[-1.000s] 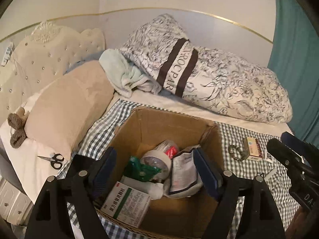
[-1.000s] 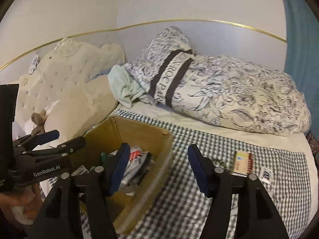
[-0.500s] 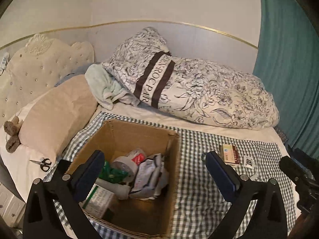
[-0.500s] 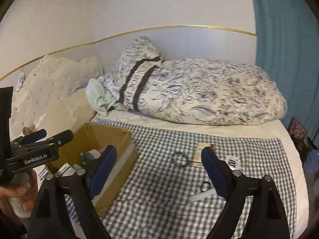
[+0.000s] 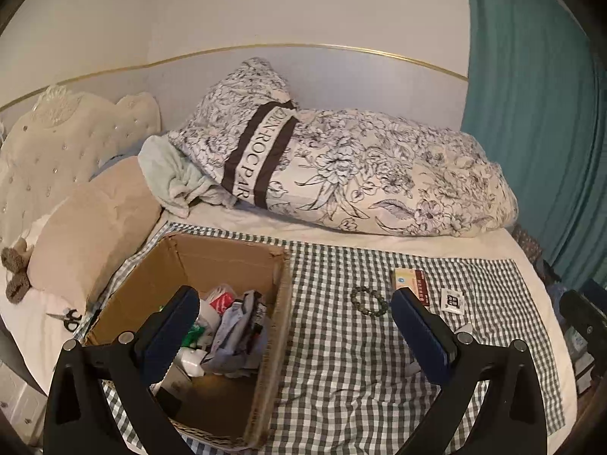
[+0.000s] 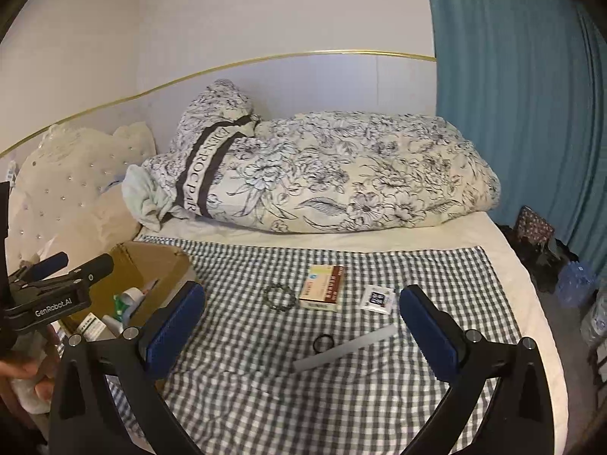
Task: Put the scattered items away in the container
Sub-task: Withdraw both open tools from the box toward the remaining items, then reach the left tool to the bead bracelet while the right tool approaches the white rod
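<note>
An open brown cardboard box [image 5: 212,265] is sitting on the left part of the grey-and-white checked cloth [image 5: 341,360] spread over the bed. Inside it are lying crumpled pale wrappers [image 5: 239,326], a red-and-white packet [image 5: 222,299], something green, and a white carton at the near left corner.

The left gripper [image 5: 292,333] is hanging over the box's right wall with its blue-padded jaws spread to their widest and nothing between them. The right gripper [image 6: 299,322] is hovering over the cloth; its jaws have just been opening and are now standing fully wide, gripping nothing.

Scattered on the cloth to the right of the box are lying a dark beaded bracelet [image 6: 280,295], a flat cream-and-maroon medicine box [image 6: 322,292] just beside it, and a small white sachet [image 6: 377,298] further right.

Only the right wrist view is showing a small black ring [image 6: 323,342] and a long white strip [image 6: 345,349] nearer the camera, plus a person's hand [image 6: 26,375] under the left gripper. Only the left wrist view is showing black-handled scissors [image 5: 67,317] on the white sheet left of the box.
</note>
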Demonstrator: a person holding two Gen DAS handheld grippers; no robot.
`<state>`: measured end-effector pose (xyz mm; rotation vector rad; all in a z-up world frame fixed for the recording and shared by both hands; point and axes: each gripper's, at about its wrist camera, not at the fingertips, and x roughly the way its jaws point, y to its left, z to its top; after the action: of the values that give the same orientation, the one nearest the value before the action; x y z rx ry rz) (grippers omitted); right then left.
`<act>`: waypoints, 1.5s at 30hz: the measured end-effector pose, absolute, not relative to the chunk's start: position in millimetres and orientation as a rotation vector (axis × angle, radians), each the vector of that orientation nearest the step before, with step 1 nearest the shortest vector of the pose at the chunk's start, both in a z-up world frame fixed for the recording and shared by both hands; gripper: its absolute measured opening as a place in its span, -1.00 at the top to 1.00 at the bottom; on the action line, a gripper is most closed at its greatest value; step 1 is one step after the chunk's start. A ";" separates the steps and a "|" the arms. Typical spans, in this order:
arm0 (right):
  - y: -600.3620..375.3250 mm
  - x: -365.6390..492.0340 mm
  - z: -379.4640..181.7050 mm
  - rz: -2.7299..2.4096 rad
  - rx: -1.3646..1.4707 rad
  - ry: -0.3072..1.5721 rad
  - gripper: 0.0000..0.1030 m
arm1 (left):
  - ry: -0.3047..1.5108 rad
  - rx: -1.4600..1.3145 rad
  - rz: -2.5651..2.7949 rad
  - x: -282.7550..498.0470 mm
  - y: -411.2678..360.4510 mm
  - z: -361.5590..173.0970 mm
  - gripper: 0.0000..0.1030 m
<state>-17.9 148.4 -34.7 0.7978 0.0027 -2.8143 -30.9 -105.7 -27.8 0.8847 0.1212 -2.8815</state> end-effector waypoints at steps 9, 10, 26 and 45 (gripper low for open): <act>184.1 -35.6 -74.5 -2.840 0.999 0.018 -1.00 | 0.028 0.917 -2.912 -46.2 -68.2 -43.4 -1.00; 190.4 -36.2 -78.2 -2.845 1.009 0.007 -1.00 | 0.024 0.925 -2.914 -49.0 -64.1 -46.6 -1.00; 240.9 -89.8 -143.8 -2.879 1.269 -0.111 -0.99 | 0.005 1.116 -2.940 -120.2 -7.8 -116.0 -1.00; 215.1 -173.1 -252.4 -2.721 1.467 -0.075 -0.40 | 0.031 1.363 -2.815 -216.7 -7.2 -230.0 -1.00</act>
<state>-173.1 215.1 -252.4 1.4667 -0.0754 -2.7214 -216.7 -7.2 -230.0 1.3633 0.0308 -2.8152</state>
